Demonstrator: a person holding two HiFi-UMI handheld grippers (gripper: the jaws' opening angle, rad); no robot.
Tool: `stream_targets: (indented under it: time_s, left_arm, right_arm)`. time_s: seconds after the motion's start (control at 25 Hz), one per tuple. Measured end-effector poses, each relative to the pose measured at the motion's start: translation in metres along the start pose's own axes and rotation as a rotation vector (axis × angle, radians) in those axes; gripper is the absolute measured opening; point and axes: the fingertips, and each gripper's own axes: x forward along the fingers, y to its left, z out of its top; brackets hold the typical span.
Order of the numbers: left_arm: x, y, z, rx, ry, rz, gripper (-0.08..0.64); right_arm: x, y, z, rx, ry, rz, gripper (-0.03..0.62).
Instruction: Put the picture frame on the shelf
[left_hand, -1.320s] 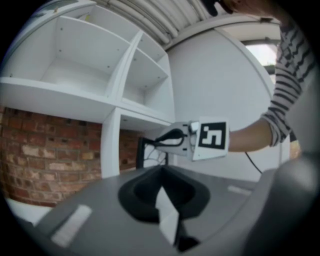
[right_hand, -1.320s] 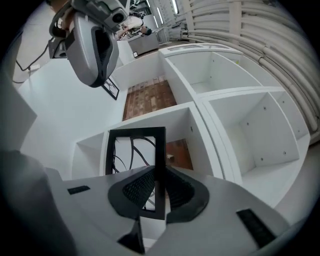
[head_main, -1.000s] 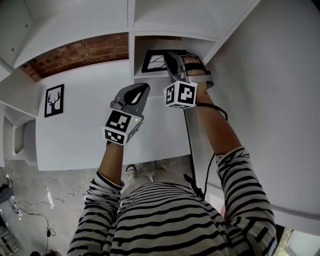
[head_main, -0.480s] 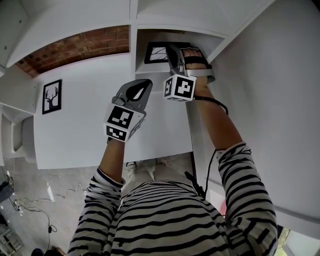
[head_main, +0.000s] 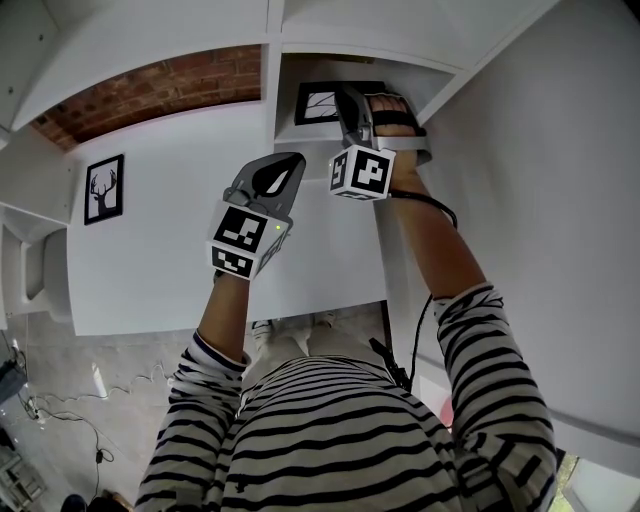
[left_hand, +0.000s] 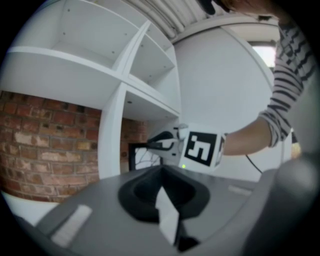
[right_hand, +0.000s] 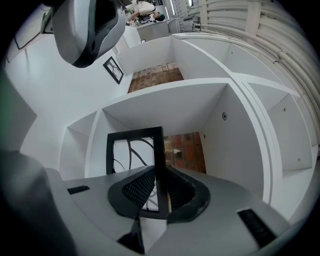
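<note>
Room: picture frame (right_hand: 135, 135) inside the shelf (right_hand: 165, 95) compartment, nearer its left wall.
Frame: upright, long axis vertical, picture facing me.
My right tongs (right_hand: 159, 192): gripping its right edge.
My left tongs (left_hand: 161, 172): closed, empty.

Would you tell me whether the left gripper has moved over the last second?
No: the left gripper keeps its distance from the deer picture; only the view shifted.

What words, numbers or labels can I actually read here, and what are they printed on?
No readable words, numbers or brand names appear in any view.
Left cube and right cube: black-and-white square patterns, not letters.
Picture frame: curved black lines only.
Deer picture: a silhouette, no caption visible.
</note>
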Motion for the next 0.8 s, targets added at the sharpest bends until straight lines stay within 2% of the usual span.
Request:
stream_targets:
  time_s: [0.64,0.8]
  left_arm:
    - [0.0007,-0.0008,0.0035,0.006,-0.003,0.0,0.006]
    - [0.0001,-0.0017,0.0039,0.008,-0.004,0.002,0.006]
  right_arm:
    - [0.0033,0.0032,-0.0028,-0.002,0.017,0.045,0.063]
    - [0.001,0.0023,-0.0024,0.013,0.015,0.052,0.083]
